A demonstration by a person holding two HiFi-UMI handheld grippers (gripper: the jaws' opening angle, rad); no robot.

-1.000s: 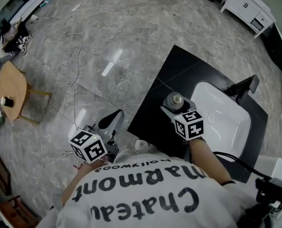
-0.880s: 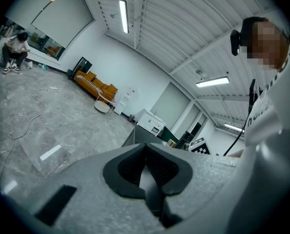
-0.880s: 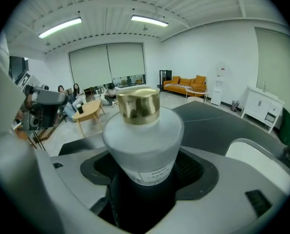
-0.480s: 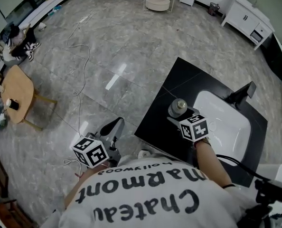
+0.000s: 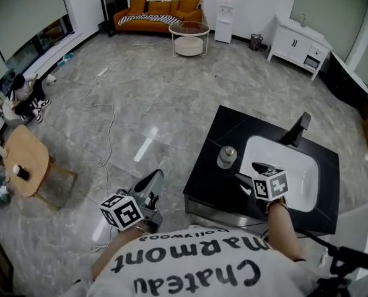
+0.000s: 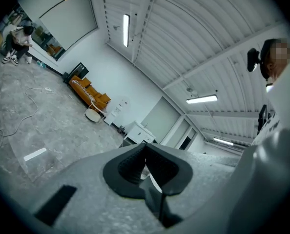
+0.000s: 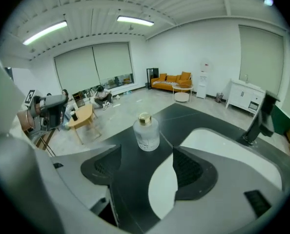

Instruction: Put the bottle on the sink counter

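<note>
- Bottle [image 7: 146, 132]: a squat, round body of clear, slightly frosted glass is seen, topped by a short neck and a gold-coloured cap. It is stood upright.
- It is placed on the black sink counter [image 5: 204, 166], on the dark strip between the counter's left edge and the white basin [image 5: 295, 172]. It is apart from both.
- A pale patch is visible on the bottle's front; any print on it is too small to be read.
- The right gripper [image 5: 249, 177] is held just short of the bottle with its jaws spread wide. Nothing is gripped, and the bottle is seen ahead of the pads, touching neither.
- The left gripper [image 5: 148, 189] is kept low at the person's side, over the floor, with its jaws pressed together on nothing.
- "Chateau Marmont Hollywood" can be read, upside down, on the person's white shirt [image 5: 196, 274]. Black square markers are carried on both gripper cubes.
- A black faucet [image 5: 297, 129] is set at the basin's far rim.
- Open grey stone floor is spread left of the counter, crossed by a thin white cable [image 5: 100, 113]. A small wooden table [image 5: 26, 166] is set well apart at far left.
</note>
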